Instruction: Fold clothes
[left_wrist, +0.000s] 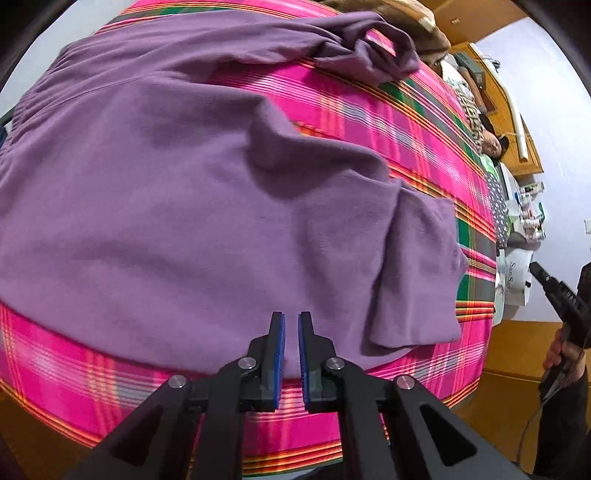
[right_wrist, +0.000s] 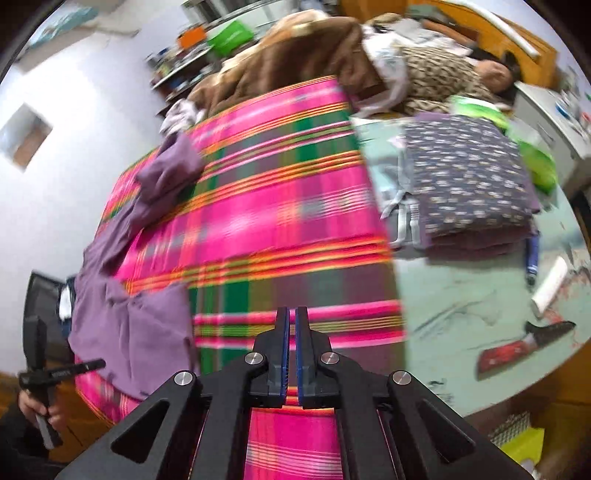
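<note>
Up close from the left wrist, the left gripper (left_wrist: 291, 319) hangs over the near hem of the purple garment (left_wrist: 192, 177), its blue-padded jaws nearly together with a thin slit between them and nothing caught. The garment lies spread on the pink plaid blanket (left_wrist: 417, 125), one sleeve rumpled at the far edge, a bare plaid strip along the near edge.

From the right wrist, the right gripper (right_wrist: 291, 314) hovers over open plaid, jaws likewise almost closed and empty. The garment sits off to its left; folded clothes (right_wrist: 469, 184) lie to the right, beyond the blanket's edge.
</note>
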